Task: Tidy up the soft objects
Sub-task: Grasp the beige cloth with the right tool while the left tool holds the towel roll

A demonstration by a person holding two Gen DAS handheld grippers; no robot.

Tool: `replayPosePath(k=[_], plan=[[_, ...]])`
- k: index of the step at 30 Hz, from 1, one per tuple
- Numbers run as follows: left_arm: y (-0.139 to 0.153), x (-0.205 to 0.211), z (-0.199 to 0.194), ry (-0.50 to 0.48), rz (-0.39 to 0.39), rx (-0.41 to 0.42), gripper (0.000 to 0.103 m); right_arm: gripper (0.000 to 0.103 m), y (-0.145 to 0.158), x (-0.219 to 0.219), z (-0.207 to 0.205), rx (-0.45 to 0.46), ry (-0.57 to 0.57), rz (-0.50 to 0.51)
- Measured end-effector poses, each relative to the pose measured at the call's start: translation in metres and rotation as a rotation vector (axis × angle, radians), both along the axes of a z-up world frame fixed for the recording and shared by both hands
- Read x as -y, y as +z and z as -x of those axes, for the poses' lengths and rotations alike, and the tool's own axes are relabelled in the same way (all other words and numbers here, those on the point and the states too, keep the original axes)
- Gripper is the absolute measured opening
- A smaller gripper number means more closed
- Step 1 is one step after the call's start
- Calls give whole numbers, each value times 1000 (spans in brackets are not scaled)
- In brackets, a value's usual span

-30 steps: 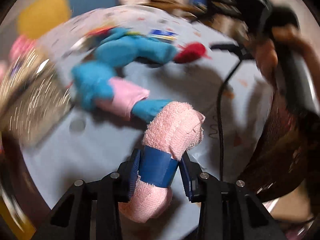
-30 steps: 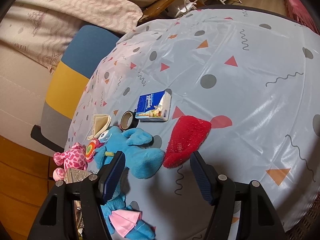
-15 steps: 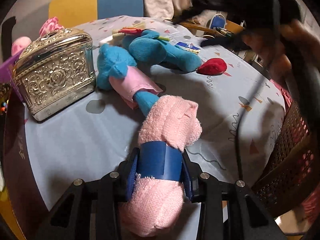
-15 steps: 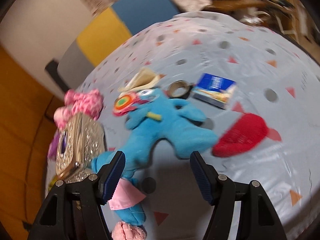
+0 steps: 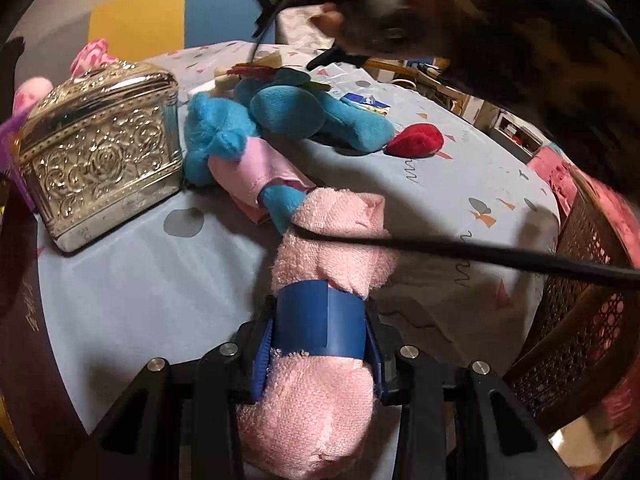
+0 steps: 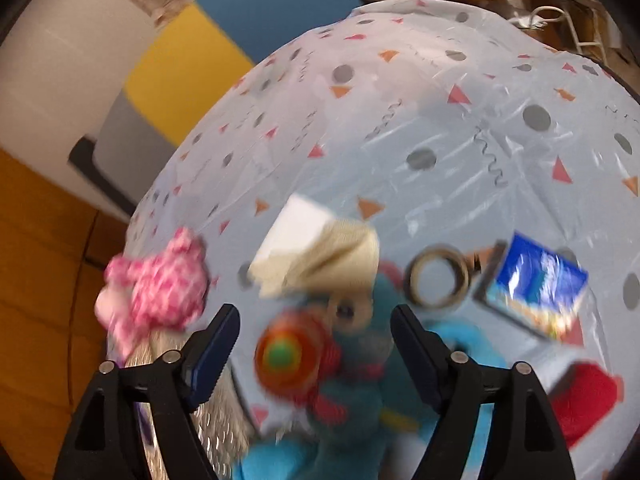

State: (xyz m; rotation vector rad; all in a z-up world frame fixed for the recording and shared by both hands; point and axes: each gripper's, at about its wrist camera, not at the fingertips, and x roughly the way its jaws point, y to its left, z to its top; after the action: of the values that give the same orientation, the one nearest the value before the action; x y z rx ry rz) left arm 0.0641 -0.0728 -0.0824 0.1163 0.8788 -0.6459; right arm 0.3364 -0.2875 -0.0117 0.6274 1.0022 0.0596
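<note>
Clamps the pink towel roll (image 5: 320,264) on the left, widens empty right jaws, now swung over the blue plush (image 6: 352,432), likely next

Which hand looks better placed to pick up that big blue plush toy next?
Right. Its tongs are opening, empty, over the blue plush toy. The left tongs are clamped on a pink towel roll.

Home living rm: patterned tablecloth (image 6: 440,120), wicker chair (image 5: 580,320), plush toys (image 5: 288,116), wood floor (image 6: 36,248).
</note>
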Motion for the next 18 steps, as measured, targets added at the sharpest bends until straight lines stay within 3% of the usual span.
replayPosePath(k=[4, 9, 11, 12, 13, 18], plan=[[-2, -4, -9, 1, 44, -29, 38, 83, -19, 8, -34, -74, -19, 0], [-3, -6, -8, 0, 55, -27, 38, 84, -40, 9, -50, -81, -25, -123], [-3, -6, -7, 2, 57, -28, 38, 82, -45, 2, -54, -83, -9, -118], [-3, -5, -8, 3, 56, -27, 38, 65, -44, -3, -55, -63, 7, -106], [-3, -5, -7, 3, 56, -26, 38, 39, -43, -6, -54, -52, 20, -84], [-2, -3, -5, 5, 44, -21, 38, 18, -23, -8, -36, 18, 29, -24]])
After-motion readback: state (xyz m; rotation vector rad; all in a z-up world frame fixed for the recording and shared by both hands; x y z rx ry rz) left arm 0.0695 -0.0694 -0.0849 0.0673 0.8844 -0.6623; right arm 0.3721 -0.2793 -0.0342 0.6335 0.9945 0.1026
